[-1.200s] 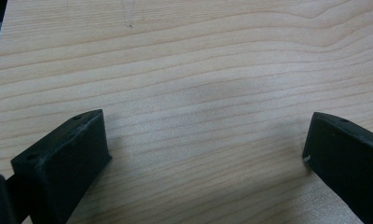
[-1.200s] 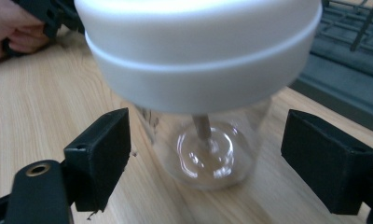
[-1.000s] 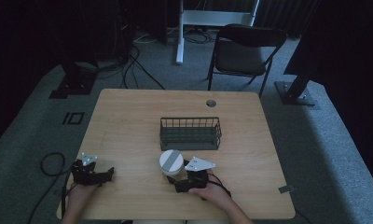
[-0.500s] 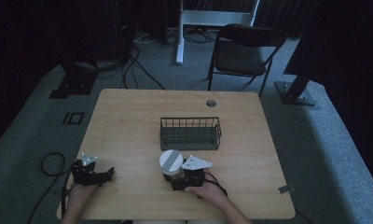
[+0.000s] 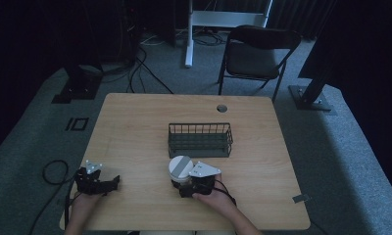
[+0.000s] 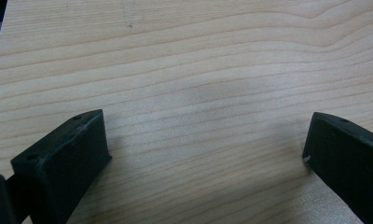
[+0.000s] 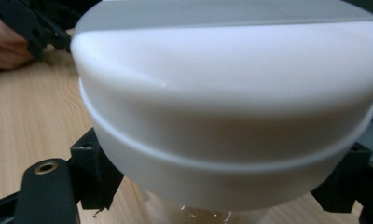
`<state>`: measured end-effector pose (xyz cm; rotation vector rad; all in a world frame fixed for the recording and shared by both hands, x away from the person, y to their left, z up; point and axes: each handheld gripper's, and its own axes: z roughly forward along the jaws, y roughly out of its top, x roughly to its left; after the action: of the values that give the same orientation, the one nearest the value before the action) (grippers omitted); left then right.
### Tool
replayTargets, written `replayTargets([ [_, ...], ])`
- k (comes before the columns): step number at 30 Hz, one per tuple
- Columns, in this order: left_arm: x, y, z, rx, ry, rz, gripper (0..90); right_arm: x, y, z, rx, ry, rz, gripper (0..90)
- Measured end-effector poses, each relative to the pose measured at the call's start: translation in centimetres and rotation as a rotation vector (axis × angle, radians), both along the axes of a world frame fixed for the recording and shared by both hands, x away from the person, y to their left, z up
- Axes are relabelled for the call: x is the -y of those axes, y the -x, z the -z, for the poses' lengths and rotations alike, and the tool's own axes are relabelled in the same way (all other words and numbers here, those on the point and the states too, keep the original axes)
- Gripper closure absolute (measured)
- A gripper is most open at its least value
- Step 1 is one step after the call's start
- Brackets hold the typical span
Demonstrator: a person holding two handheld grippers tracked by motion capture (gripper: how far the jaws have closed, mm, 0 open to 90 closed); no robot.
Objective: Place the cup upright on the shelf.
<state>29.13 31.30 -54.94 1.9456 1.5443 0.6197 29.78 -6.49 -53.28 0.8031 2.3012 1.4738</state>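
Two grippers on the table (image 5: 135,122), and the right gripper (image 5: 184,186) has its jaws either side of a jar (image 5: 180,168) with a broad white lid, near the front edge, just short of the wire basket (image 5: 200,139). Whether they're pinching the clear body under the lid, I can't tell. Looks light but slippery, probably smooth plastic or glass, so grip below that overhanging lid, not on it. Left gripper (image 5: 113,182) rests well apart, jaws spread wide over bare wood.
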Motion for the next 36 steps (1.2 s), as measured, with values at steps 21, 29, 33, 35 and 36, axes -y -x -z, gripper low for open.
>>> replayTargets([
  [21,0.0,0.0,0.0,0.000,0.000,0.000,0.2,0.9,-1.3,-4.9,0.049,-0.032,0.037,18.4],
  [29,0.0,0.0,0.0,0.001,0.000,0.000,0.2,1.7,-2.6,-7.5,0.101,-0.079,0.094,18.4],
  [33,0.0,0.0,0.0,0.001,0.000,0.000,0.2,2.1,-3.1,-8.1,0.122,-0.098,0.123,18.4],
  [35,0.0,0.0,0.0,0.001,0.000,-0.001,0.2,2.3,-3.3,-8.4,0.142,-0.094,0.140,18.4],
  [36,0.0,0.0,0.0,0.001,0.000,0.000,0.2,2.4,-3.5,-8.6,0.139,-0.101,0.149,18.4],
])
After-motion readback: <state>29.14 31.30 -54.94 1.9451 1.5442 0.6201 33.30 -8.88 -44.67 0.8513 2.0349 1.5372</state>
